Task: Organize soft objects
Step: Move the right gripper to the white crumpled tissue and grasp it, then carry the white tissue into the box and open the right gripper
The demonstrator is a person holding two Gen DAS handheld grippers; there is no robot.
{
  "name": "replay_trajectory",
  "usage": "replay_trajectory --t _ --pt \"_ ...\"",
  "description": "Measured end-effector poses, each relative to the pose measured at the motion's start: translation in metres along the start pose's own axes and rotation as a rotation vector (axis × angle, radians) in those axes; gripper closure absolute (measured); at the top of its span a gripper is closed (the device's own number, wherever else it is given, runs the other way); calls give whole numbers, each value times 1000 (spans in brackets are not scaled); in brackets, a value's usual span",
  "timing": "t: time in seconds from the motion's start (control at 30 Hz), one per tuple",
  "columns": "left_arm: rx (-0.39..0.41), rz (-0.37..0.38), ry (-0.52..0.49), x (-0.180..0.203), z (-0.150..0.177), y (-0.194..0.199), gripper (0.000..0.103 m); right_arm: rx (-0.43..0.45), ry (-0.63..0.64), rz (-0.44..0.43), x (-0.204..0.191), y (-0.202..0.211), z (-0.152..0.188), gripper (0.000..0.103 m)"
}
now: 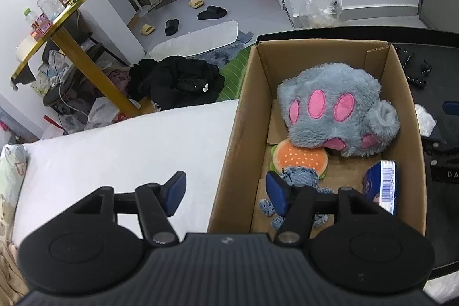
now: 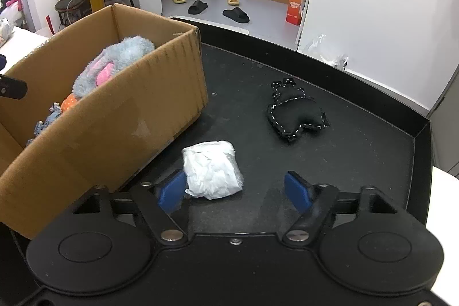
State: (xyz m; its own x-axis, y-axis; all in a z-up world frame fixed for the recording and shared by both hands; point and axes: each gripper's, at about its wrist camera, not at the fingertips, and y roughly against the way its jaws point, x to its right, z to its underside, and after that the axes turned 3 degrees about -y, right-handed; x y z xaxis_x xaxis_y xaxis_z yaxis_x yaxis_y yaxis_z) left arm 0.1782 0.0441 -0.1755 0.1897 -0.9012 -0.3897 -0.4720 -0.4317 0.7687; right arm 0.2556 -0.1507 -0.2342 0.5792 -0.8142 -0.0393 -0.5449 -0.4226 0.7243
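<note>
A cardboard box (image 1: 238,134) holds a grey plush paw with pink pads (image 1: 338,111), an orange burger plush (image 1: 298,157), a small denim toy (image 1: 298,177) and a blue pack with a barcode (image 1: 384,185). My left gripper (image 1: 226,185) is open and holds nothing; its fingers straddle the box's left wall, and the right finger hangs over the denim toy. On the black tray beside the box (image 2: 114,134) lies a white wrapped bundle (image 2: 212,171). My right gripper (image 2: 233,185) stands open around the bundle, with the left pad right beside it and the right pad well apart. A black stitched plush (image 2: 295,113) lies farther back.
The black tray (image 2: 373,162) has a raised rim at its back and right. A white padded surface (image 1: 114,148) lies left of the box. Beyond it are a gold-edged table (image 1: 71,48), dark clothes, slippers and an orange carton on the floor.
</note>
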Motion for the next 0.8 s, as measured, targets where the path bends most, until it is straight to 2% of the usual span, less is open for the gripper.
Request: replay_trajectory --t 0.03,0.07,0.1,0.13,0.47,0.8 --pt "2 0 -4 1 0 0 42 4 -5 -2 1 1 0 37" --pt "3 0 -6 1 0 1 42 7 -10 1 2 2 0 45" --pt "5 -1 -9 1 0 1 42 6 -14 7 2 4 -1 58" --pt "6 -1 -10 1 0 1 41 -4 -18 11 4 5 -1 63" --pt "15 -13 -20 3 0 5 39 -76 -52 33 9 17 0 63" --pt "22 29 36 -8 1 9 38 -94 -133 57 12 41 -2 63"
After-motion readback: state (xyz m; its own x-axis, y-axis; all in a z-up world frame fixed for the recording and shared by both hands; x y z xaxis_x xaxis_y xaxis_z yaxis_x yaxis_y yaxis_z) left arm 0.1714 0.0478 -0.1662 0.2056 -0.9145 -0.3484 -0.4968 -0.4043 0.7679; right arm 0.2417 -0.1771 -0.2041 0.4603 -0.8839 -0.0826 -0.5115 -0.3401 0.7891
